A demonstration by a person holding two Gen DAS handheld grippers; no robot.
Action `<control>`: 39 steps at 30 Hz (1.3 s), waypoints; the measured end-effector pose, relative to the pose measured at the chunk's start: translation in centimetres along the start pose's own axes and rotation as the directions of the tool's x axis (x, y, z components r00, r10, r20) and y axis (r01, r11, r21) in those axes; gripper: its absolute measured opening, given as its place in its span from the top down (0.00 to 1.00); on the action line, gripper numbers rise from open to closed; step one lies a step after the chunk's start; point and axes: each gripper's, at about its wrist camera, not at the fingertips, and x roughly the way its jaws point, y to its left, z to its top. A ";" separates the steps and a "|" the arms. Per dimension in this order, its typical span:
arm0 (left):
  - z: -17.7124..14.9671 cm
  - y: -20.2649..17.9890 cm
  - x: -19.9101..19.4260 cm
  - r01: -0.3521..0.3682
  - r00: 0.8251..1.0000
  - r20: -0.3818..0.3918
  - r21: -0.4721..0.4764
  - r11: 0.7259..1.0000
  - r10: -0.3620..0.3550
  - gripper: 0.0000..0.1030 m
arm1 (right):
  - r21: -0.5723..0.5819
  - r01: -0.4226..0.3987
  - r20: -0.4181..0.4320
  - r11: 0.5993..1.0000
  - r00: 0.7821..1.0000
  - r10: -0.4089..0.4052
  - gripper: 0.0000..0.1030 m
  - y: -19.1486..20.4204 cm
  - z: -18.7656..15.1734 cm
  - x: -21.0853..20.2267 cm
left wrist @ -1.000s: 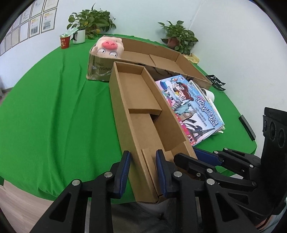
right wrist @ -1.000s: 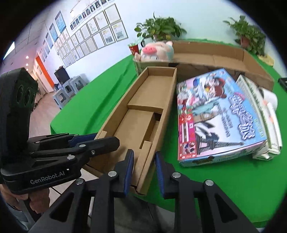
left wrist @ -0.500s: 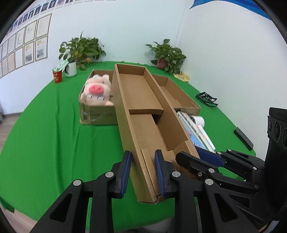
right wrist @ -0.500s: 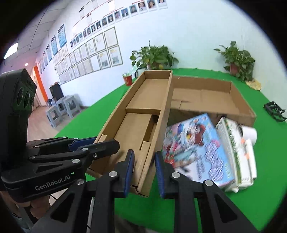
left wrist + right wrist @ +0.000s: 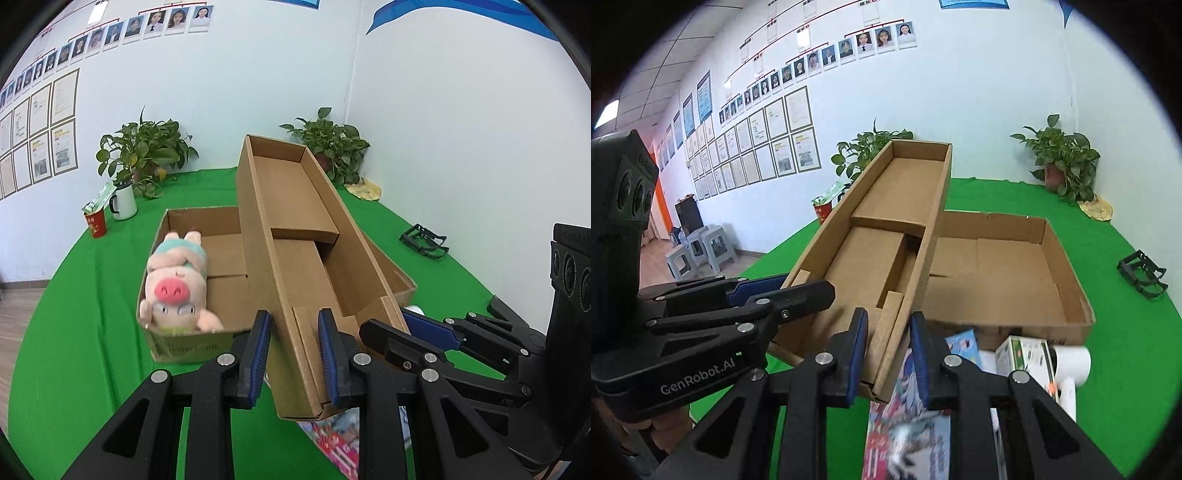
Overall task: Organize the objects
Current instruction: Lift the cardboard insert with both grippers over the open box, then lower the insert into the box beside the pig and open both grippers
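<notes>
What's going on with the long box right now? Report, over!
Left gripper and right gripper each shut on a near corner of the long cardboard tray. Tray held up, over the big open box holding the plush pig. Nothing blocking.

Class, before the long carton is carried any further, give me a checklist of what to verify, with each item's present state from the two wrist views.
1. Left gripper clamps the long carton's left near corner wall: ok.
2. Right gripper clamps its right near corner wall: ok.
3. Carton lifted off the table: ok.
4. Carton empty inside: ok.
5. Room in the big box beside the pig: cannot tell.
6. Books clear of the carton's underside: cannot tell.
</notes>
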 end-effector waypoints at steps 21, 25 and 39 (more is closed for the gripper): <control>8.5 5.4 13.1 -0.017 0.998 -0.058 -0.023 1.000 0.015 0.78 | 0.028 -0.029 -0.071 0.999 0.997 0.031 0.79 -4.4 5.2 8.9; 7.5 7.1 16.5 -0.044 0.992 -0.121 -0.037 0.998 0.039 0.78 | 0.072 -0.050 -0.132 0.996 0.989 0.059 0.79 -5.5 4.8 12.1; 2.5 11.5 22.5 -0.117 0.954 -0.289 -0.106 0.988 0.082 0.79 | 0.150 -0.110 -0.318 0.983 0.936 0.153 0.79 -5.8 1.8 17.9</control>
